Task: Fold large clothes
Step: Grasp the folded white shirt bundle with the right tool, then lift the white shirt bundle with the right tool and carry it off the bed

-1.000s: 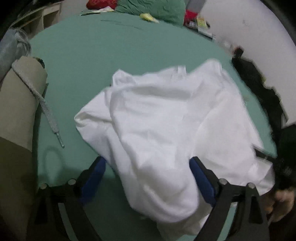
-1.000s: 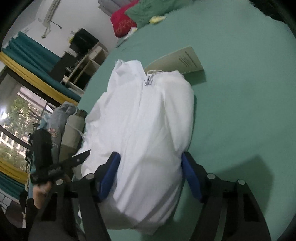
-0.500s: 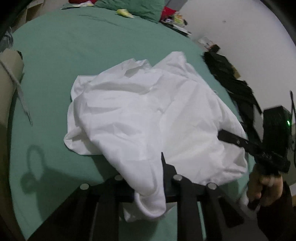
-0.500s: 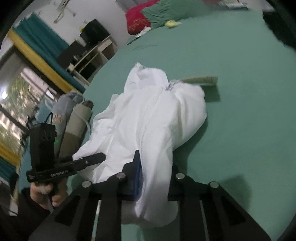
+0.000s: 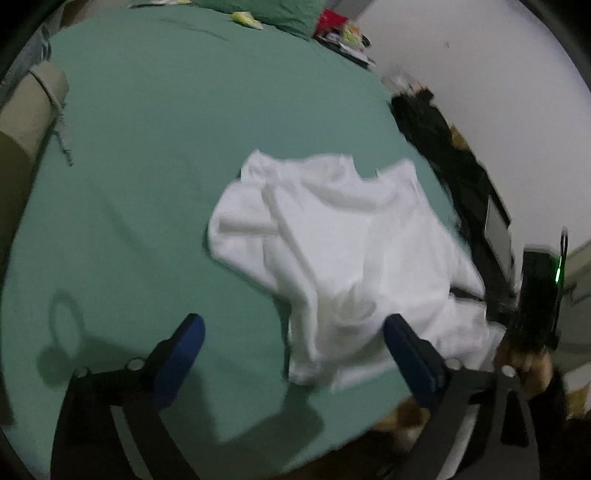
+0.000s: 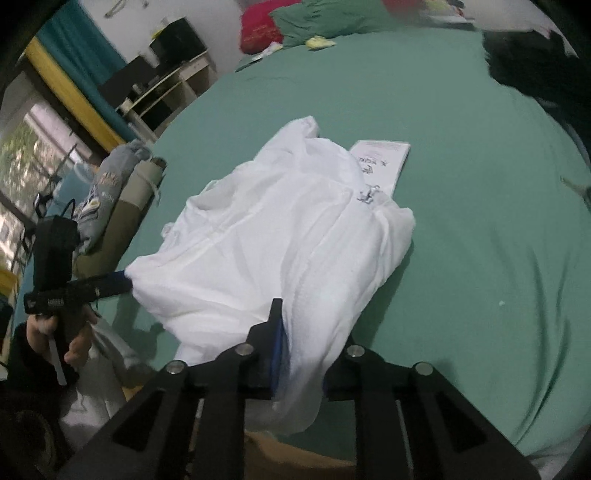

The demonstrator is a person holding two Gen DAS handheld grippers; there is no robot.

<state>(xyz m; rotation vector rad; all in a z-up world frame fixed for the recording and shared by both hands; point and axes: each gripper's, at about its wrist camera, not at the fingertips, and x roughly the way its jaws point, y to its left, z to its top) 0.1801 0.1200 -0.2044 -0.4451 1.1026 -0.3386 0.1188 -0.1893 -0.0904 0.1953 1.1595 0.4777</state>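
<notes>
A crumpled white garment (image 5: pixel 343 254) lies on the green bed (image 5: pixel 155 155) near its front right edge; it also shows in the right wrist view (image 6: pixel 280 243). My left gripper (image 5: pixel 291 336) is open, its blue pads spread, with the garment's near edge between them but not held. From the right wrist view the left gripper (image 6: pixel 114 284) sits at the garment's left edge. My right gripper (image 6: pixel 299 354) is shut on the garment's near hem, which bunches up between its jaws.
A white booklet (image 6: pixel 382 158) lies partly under the garment's far side. Rolled beige and grey clothes (image 6: pixel 122 192) sit at the bed's left edge. Dark clothing (image 5: pixel 443 147) lies along the right edge by the wall. Pillows (image 6: pixel 295 22) are at the far end.
My left gripper, shut on the garment half a second ago, has opened and let go. My right gripper stays shut on the hem. The garment has shifted right in the left view.
</notes>
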